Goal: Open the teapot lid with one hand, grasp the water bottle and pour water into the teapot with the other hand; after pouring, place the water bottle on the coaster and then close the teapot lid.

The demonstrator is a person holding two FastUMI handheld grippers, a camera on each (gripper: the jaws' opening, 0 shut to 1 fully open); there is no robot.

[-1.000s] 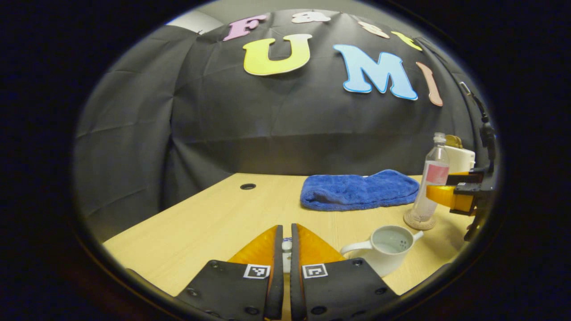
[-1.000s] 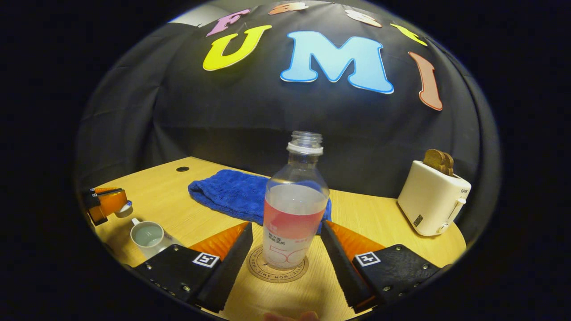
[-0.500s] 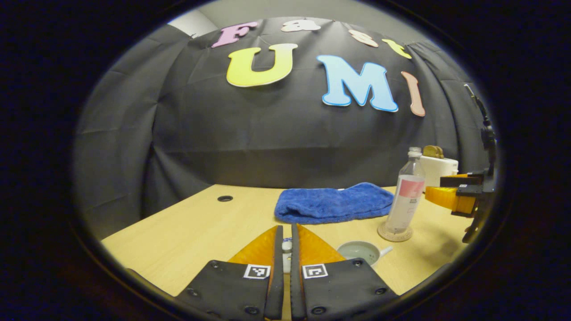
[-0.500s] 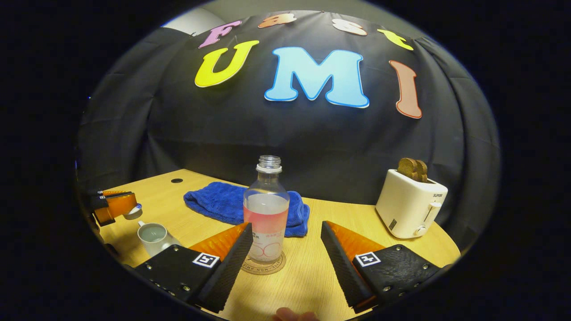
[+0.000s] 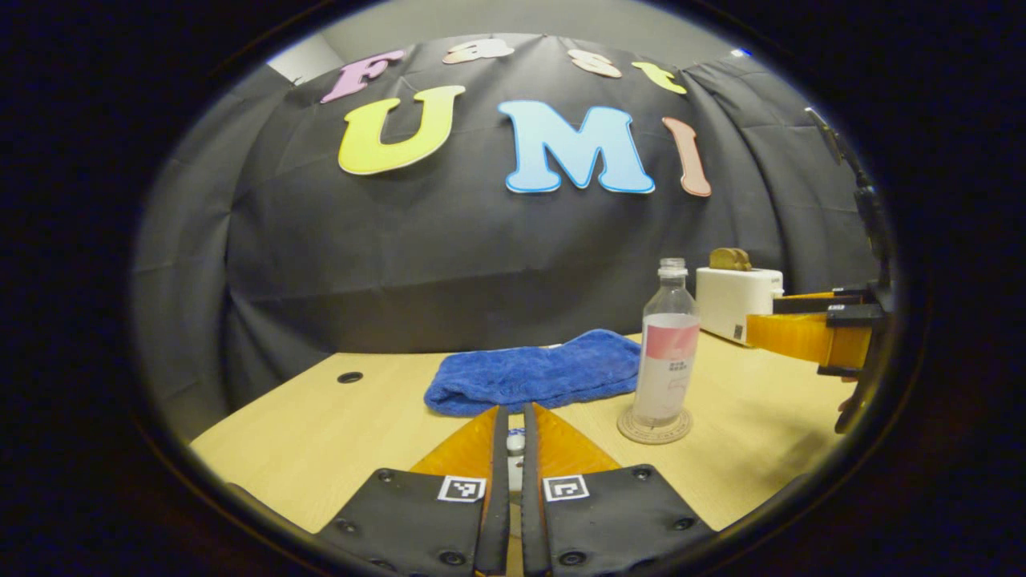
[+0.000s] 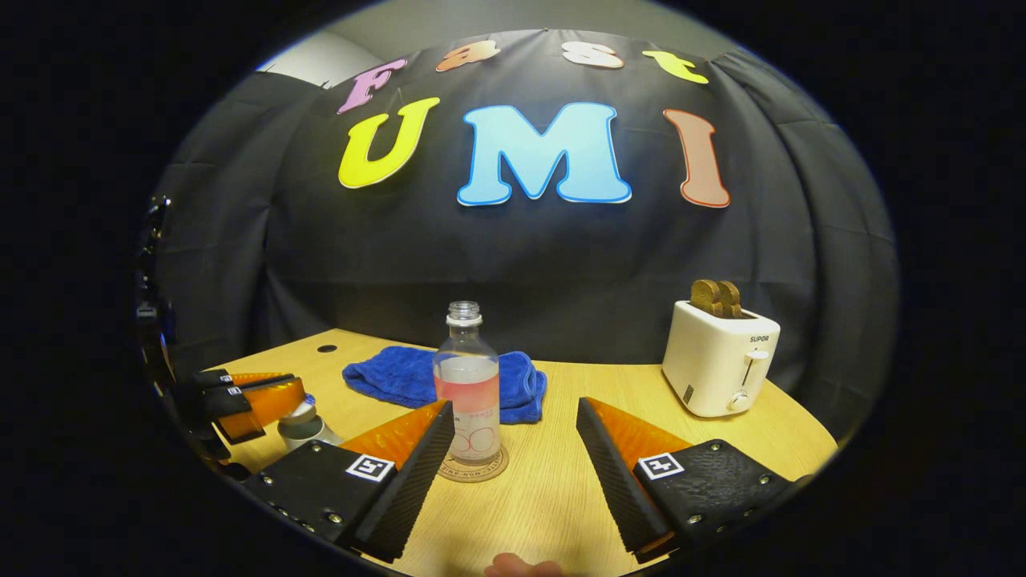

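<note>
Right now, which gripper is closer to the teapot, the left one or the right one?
Left. The left gripper is directly over the teapot, holding the lid at its opening. The right gripper is open and apart from it, nearer the water bottle on the coaster.

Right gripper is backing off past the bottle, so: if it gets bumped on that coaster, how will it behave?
The water bottle is tall, narrow, and stands on a small coaster, so it probably tips easily. It has no cap and is partly full, so tipping would likely spill water. Smooth plastic may slip.
</note>
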